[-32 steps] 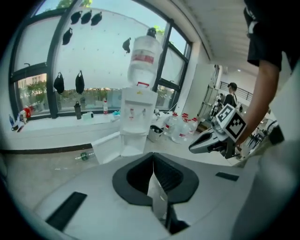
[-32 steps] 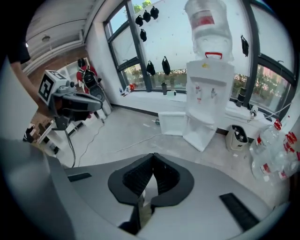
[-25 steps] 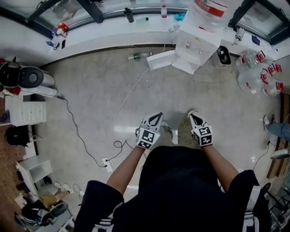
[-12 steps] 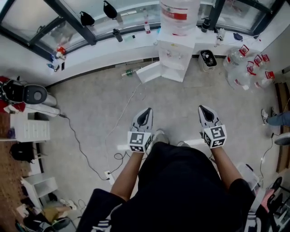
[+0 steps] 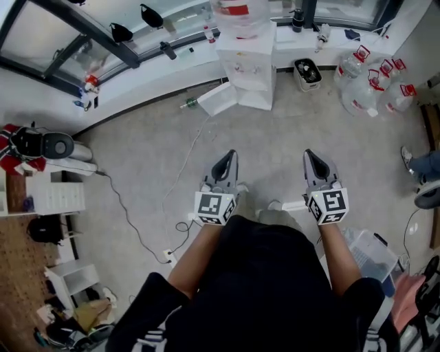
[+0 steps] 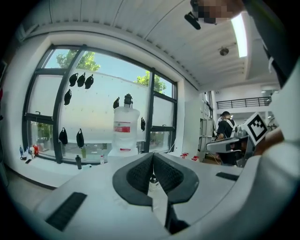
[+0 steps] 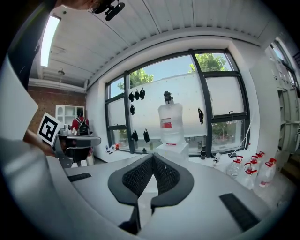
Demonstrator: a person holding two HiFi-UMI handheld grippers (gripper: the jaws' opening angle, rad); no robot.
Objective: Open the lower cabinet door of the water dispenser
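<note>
Left gripper (image 5: 227, 158) and right gripper (image 5: 311, 157), each with jaws closed together and holding nothing, point across the floor (image 5: 151, 148) toward the upright water dispenser (image 5: 246, 65), well apart ahead. The left gripper is judged slightly the nearer. A white panel (image 5: 216, 99) juts sideways from the dispenser's base, possibly the lower door ajar. Jug (image 5: 237, 9) on top, contents unclear; spare bottles (image 5: 375, 82) stand to the right.

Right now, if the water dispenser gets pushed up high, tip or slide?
Water dispenser is probably top-heavy: a large bottle sits on its narrow white body, so tipping seems likelier. On the smooth-looking floor it might slide if pushed low.
</note>
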